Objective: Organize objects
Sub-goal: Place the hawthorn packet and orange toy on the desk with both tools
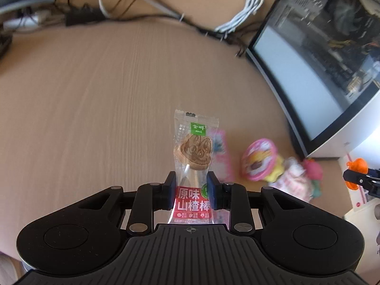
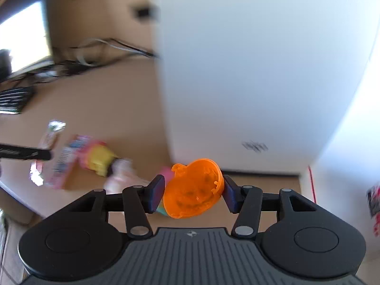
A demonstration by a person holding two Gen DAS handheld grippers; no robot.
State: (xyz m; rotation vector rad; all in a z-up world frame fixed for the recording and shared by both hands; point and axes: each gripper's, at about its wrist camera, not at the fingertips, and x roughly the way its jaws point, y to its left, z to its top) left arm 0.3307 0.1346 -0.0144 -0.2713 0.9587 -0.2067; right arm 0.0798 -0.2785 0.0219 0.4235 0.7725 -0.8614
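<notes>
A clear packet with a brown animal-shaped lollipop and a red label [image 1: 192,152] stands upright above the wooden desk [image 1: 95,95], and my left gripper [image 1: 192,182] is shut on its lower part. My right gripper [image 2: 192,193] is shut on an orange translucent plastic piece [image 2: 194,187], held in the air in front of a white computer case [image 2: 261,71]. The same orange piece [image 1: 357,163] shows at the right edge of the left wrist view. A small pile of toys and packets lies on the desk between both grippers.
The pile holds a pink round cup [image 1: 260,158], a flat pink packet [image 1: 223,152] and a pink-and-white soft item [image 1: 296,178]. The glass-sided computer case [image 1: 320,59] stands at the right. Cables [image 1: 142,11] run along the desk's back edge.
</notes>
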